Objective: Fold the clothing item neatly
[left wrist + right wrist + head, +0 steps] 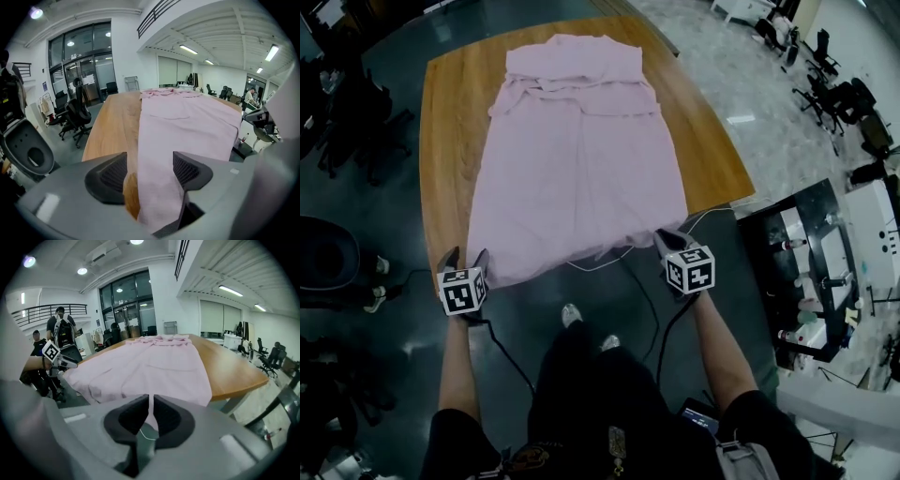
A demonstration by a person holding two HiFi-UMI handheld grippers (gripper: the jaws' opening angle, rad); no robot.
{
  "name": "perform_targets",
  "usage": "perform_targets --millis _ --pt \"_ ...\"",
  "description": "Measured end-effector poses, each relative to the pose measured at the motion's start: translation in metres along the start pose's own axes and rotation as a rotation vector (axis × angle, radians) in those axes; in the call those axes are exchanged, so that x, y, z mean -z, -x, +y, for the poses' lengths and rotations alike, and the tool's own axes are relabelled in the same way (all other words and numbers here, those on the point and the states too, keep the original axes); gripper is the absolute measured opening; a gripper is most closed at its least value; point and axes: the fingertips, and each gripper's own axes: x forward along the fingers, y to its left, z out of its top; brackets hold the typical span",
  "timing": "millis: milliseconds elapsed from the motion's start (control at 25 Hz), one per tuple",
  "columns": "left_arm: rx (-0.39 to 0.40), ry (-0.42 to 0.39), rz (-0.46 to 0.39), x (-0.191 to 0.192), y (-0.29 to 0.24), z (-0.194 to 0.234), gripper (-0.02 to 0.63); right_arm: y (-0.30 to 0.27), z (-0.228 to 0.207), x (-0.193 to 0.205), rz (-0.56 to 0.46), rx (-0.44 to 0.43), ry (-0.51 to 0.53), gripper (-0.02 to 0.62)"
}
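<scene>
Left tool first: its jaws stand wide apart, and the near left corner of the pink garment runs between them without either pad pressing on it. From my head view, this tool sits at the near left corner of the cloth, right at the table's edge. My right tool is closed almost fully, with a thin edge of the pink fabric pinched in the narrow slit between its pads. It holds the near right corner of the hem.

I see the garment lying spread out lengthwise on the wooden table. Its far end is bunched into several cross folds, and its near hem hangs a little over the near edge. The middle of the cloth lies mostly flat, with a few soft creases. Bare wood shows on both long sides of it, wider on the right.

Below the near edge, a white cable loops over the dark floor, close to my shoes. Black office chairs stand off to the left of the table, and more chairs stand far to the right.
</scene>
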Motion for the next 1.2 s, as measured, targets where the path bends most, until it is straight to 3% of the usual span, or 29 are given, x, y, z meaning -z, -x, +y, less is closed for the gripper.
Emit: perform_targets --millis 120,360,560,720,960,1080,1120,1200 --pt "-0.003 0.024 0.034 0.019 0.006 -0.008 0.324 -0.003 -0.009 0.042 0.056 -0.011 -0.015 0.043" --pt "-0.022 0.0 0.059 0.032 0.01 -0.03 0.324 -0.026 -0.039 0.097 0.102 0.013 -0.045 0.196" --pt "-0.071 -0.1 0.053 0.027 0.009 -0.035 0.325 -0.06 -0.072 0.115 0.075 0.014 -0.058 0.264" --pt "-0.045 -0.069 0.04 0.026 0.005 -0.035 0.331 -0.087 -0.081 0.122 0.046 -0.033 -0.038 0.285" --pt "-0.034 -0.015 -0.004 0.03 0.006 -0.029 0.336 -0.119 -0.059 0.113 -0.072 -0.186 0.036 0.287" --pt "-0.005 0.019 0.0 0.033 0.006 -0.031 0.314 -0.12 -0.046 0.117 -0.075 -0.264 0.051 0.281" --pt "0.007 0.03 0.008 0.034 0.006 -0.032 0.303 -0.117 -0.043 0.118 -0.072 -0.273 0.063 0.253" --pt "0.026 0.043 0.03 0.036 0.008 -0.034 0.265 -0.107 -0.041 0.117 -0.066 -0.277 0.085 0.08"
